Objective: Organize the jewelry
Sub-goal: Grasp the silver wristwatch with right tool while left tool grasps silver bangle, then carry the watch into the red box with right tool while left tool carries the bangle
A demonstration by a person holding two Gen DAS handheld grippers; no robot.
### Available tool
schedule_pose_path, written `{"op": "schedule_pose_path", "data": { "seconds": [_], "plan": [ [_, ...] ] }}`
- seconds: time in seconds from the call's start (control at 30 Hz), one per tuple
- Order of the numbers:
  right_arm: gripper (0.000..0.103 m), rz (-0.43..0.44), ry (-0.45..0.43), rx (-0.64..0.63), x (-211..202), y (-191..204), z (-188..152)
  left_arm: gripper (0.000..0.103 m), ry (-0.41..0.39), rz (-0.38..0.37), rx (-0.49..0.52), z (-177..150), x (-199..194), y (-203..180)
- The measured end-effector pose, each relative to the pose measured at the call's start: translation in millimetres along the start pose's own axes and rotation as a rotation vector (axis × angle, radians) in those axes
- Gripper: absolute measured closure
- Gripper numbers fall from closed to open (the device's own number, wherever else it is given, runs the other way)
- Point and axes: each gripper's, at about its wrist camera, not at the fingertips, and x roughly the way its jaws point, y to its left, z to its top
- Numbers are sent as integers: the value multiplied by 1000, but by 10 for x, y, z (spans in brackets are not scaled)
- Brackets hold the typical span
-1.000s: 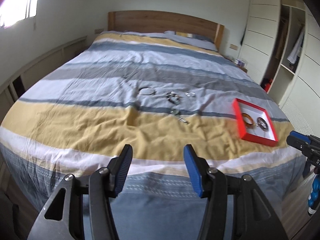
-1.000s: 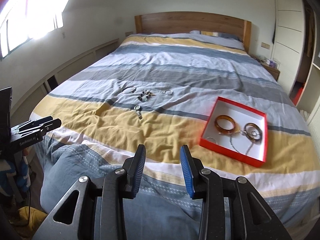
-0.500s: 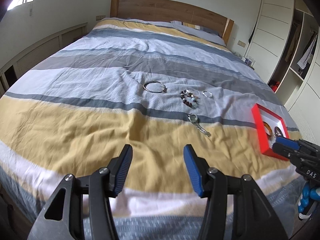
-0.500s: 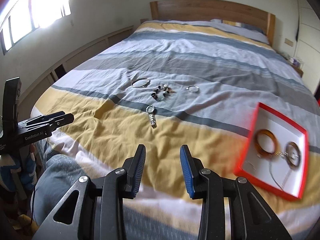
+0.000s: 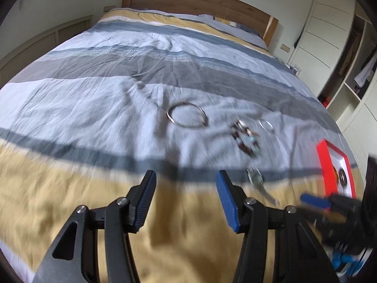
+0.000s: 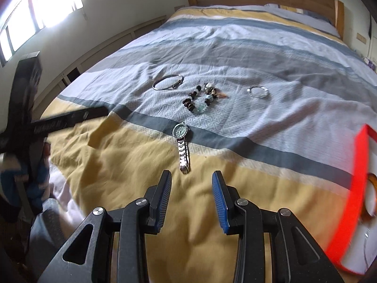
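Jewelry lies on a striped bed cover. A silver bangle (image 5: 187,114) (image 6: 167,82), a beaded bracelet (image 5: 246,138) (image 6: 200,99), a small silver ring bracelet (image 5: 266,125) (image 6: 258,92) and a wristwatch (image 6: 182,145) (image 5: 259,184) lie loose. A red tray (image 5: 328,165) (image 6: 353,202) at the right holds an amber bangle (image 6: 370,198) and other pieces. My left gripper (image 5: 186,188) is open and empty, short of the silver bangle. My right gripper (image 6: 191,186) is open and empty, just short of the watch strap's near end.
The wooden headboard (image 5: 198,0) stands at the far end. A wardrobe with open shelves (image 5: 348,47) is on the right. A low wall ledge (image 6: 99,47) and a window (image 6: 35,4) run along the left. Each gripper shows in the other's view.
Both grippers have moved forward over the bed toward the jewelry. The watch now lies just ahead of the right fingers, and the red tray has slid to the right edge of both views.
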Motion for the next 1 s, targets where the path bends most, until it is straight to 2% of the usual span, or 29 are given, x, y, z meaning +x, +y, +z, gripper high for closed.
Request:
{"op": "schedule_pose_path", "data": {
  "seconds": [0.23, 0.5, 0.63, 1.0],
  "plan": [
    [67, 40, 15, -11, 441, 8, 162, 53, 7, 31, -32, 492, 649, 144],
    [67, 67, -4, -33, 691, -12, 313, 58, 46, 62, -23, 634, 1260, 197],
    [66, 57, -7, -60, 772, 16, 360, 58, 46, 93, 17, 682, 1401, 146],
    [67, -41, -16, -133, 828, 178, 342, 62, 18, 160, 85, 653, 1441, 31]
  ]
}}
